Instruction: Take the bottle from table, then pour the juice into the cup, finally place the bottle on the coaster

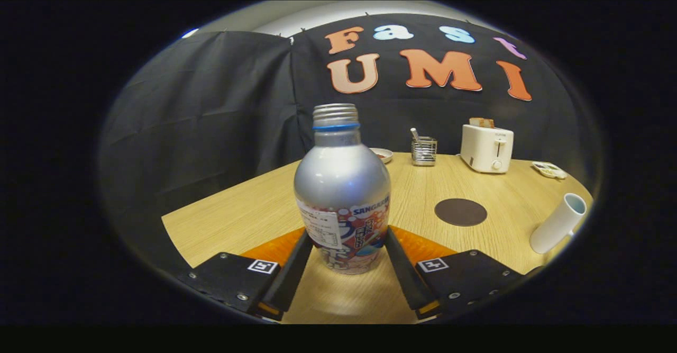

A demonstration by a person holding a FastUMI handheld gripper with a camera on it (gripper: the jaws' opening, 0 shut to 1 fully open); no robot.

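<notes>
A silver bottle point(342, 183) with a threaded neck, no cap and a printed label stands upright between my fingers. My gripper point(346, 234) is shut on the bottle's lower body, one finger pressing each side. The bottle's base is at or just above the wooden table point(248, 210); I cannot tell which. A round dark brown coaster point(460, 211) lies flat on the table beyond the right finger. A tall white cup point(559, 224) stands farther right, near the table's edge, with its mouth showing empty.
At the back of the table stand a white toaster point(486, 148) with toast in it, a wire holder point(423, 151) and a small dish point(382, 155). A small white tray point(550, 170) lies right of the toaster. Black cloth walls close the booth behind.
</notes>
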